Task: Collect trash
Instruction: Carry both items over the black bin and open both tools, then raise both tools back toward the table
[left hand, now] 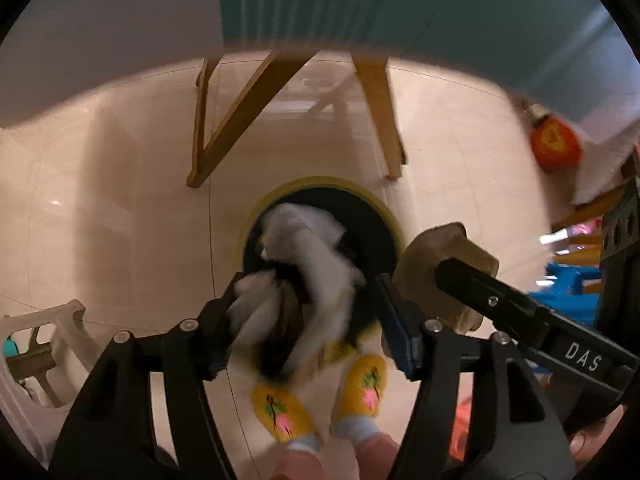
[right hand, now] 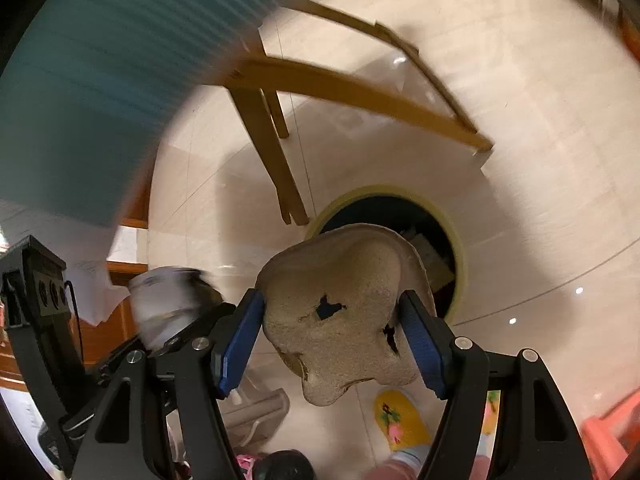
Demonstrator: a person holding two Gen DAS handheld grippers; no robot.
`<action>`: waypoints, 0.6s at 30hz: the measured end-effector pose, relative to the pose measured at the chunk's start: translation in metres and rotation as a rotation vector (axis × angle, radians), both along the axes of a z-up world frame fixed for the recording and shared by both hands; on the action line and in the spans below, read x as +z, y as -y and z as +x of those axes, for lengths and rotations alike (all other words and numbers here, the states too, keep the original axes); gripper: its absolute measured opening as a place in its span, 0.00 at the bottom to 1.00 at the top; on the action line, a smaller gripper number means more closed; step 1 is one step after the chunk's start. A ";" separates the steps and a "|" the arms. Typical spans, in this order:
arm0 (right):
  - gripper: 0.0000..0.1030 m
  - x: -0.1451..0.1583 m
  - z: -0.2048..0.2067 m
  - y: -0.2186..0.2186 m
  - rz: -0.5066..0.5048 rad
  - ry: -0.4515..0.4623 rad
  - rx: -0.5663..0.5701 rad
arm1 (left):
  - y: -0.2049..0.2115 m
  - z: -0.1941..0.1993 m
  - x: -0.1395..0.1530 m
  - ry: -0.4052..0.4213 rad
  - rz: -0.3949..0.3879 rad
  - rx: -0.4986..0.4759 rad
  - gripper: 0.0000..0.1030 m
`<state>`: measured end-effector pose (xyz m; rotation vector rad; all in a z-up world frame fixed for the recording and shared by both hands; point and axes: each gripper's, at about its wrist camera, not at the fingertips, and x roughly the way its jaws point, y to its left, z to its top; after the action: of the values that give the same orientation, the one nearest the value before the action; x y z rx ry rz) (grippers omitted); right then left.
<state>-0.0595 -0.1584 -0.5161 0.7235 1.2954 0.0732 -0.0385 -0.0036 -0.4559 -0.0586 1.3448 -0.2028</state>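
Yellow-rimmed bin (left hand: pixel 320 240) with a dark inside stood on the pale tiled floor (left hand: pixel 120 200); I take it as my landmark. Left gripper (left hand: pixel 304 312) pointed steeply down over the bin's near edge. Its fingers (left hand: pixel 396 328) stood partly apart, with crumpled white paper (left hand: pixel 320 264), blurred, between them and over the bin's mouth; I could not tell whether the pads pressed on it. Right gripper (right hand: pixel 332 320) hung just right of the bin in the left wrist view, its blue-padded fingers (right hand: pixel 240 344) set wide and clamped on both sides of a tan moulded pulp tray (right hand: pixel 344 300), torn in two places. From the right wrist view that tray covered the bin's near rim. Beyond the bin stood wooden legs (left hand: pixel 224 120) under a teal cloth (left hand: pixel 400 8). Near side of the bin: a person's yellow slippers (left hand: pixel 360 384).
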 end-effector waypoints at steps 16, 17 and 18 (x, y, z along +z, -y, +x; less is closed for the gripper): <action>0.99 -0.068 0.021 0.011 0.025 -0.054 0.006 | -0.016 0.021 -0.049 0.017 0.042 0.053 0.99; 0.99 -0.066 0.020 0.013 0.020 -0.055 0.010 | -0.017 0.021 -0.047 0.019 0.042 0.055 0.99; 0.99 -0.062 0.020 0.013 0.013 -0.057 0.016 | -0.017 0.020 -0.042 0.018 0.043 0.058 0.99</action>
<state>-0.0393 -0.1712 -0.5782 0.7305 1.3564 0.0739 -0.0181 0.0133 -0.4983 -0.0595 1.3268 -0.1257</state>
